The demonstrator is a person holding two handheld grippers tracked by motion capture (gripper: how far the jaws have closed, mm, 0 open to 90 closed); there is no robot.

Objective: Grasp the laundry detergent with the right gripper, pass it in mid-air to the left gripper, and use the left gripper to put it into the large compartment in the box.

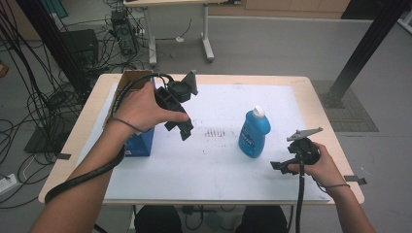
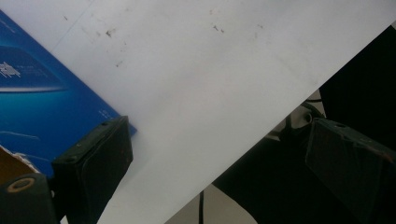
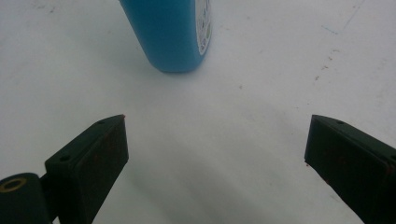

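A blue bottle (image 1: 253, 133) with a white cap stands upright on the white sheet (image 1: 214, 160), right of centre. Its lower body (image 3: 170, 32) shows ahead of my right gripper (image 3: 215, 154), whose jaws stand wide apart with nothing between them. That right gripper (image 1: 282, 167) is held low at the front right, a short way right of the bottle. My left gripper (image 1: 183, 130) hovers above the sheet beside a blue box (image 1: 141, 141), pointing down. In the left gripper view its jaws (image 2: 219, 158) are open and empty over the sheet, with the blue box (image 2: 42, 112) at the left.
An open cardboard box (image 1: 127, 83) sits at the table's back left, behind the blue box. The table's front edge (image 2: 280, 116) shows with dark space below. Cables, a black case and another table's legs (image 1: 208, 46) stand on the floor beyond.
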